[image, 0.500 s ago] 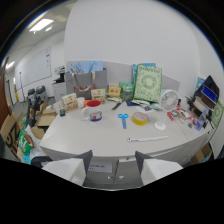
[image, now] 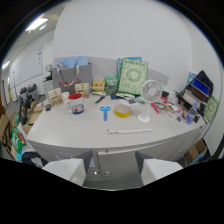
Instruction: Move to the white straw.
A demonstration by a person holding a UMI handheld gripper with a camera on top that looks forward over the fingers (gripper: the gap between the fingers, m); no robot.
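1. White straw (image: 129, 131): it lies flat on the grey table (image: 75, 135), well ahead of the gripper (image: 113, 169) and slightly to the right of its midline, with its long axis running nearly crosswise to the fingers.
2. Going left to right beyond the straw: a red-rimmed bowl (image: 75, 97), blue scissors (image: 104, 112), a yellow tape roll (image: 122, 111), a small white dish (image: 144, 118) and a small white fan (image: 150, 90).
3. The gripper holds nothing. Its 2 fingers stand wide apart, and only the table's near edge shows between them.
4. Judgement: reaching the straw calls for a forward and downward advance, angled a little right.
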